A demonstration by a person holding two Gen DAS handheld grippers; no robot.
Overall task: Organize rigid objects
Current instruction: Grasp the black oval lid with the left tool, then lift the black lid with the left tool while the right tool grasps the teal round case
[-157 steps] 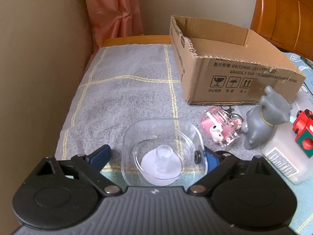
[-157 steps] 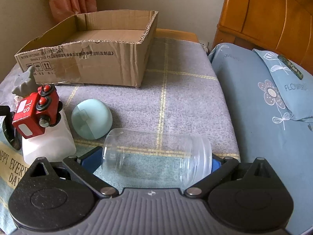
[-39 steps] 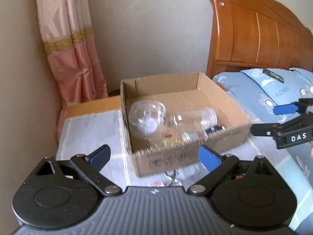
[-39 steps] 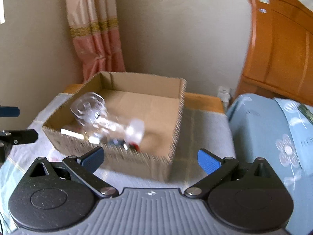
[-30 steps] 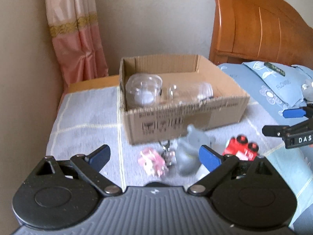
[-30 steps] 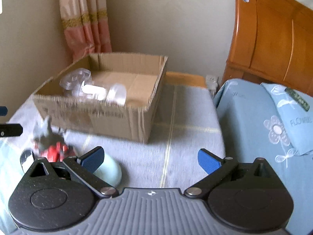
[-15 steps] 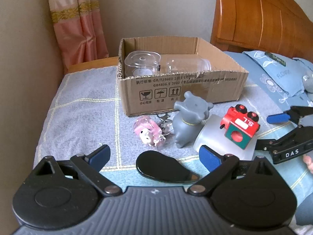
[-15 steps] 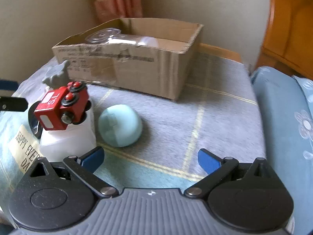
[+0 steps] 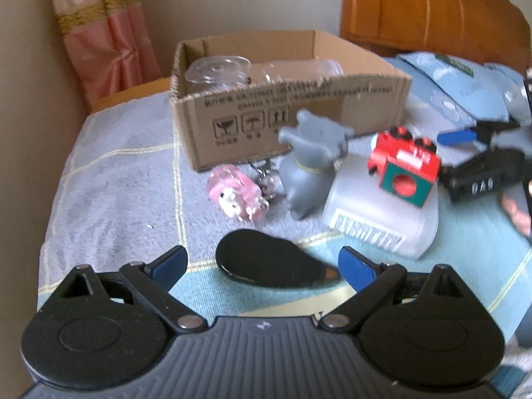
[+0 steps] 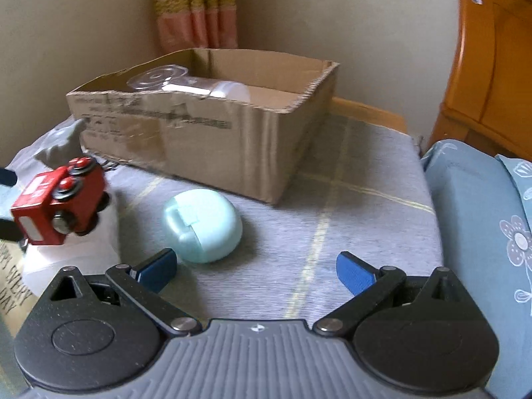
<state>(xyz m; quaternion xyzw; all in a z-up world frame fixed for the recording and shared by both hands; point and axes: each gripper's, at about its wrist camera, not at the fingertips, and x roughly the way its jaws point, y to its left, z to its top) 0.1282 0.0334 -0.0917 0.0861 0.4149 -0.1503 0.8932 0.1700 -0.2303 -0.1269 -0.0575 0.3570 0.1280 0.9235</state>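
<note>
My left hand-held gripper (image 9: 262, 264) hangs spread over a black case (image 9: 272, 262); my right hand-held gripper (image 10: 256, 271), also spread, sits near a mint case (image 10: 202, 226). Box (image 10: 232, 153) beyond holds clear jars (image 9: 216, 73).

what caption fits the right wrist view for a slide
Open right gripper empty above a mint case, clear containers already in the cardboard box.

Matt corrugated cardboard box (image 9: 299, 113), glossy black plastic case (image 9: 269, 259), woven cloth cover (image 10: 349, 199).
</note>
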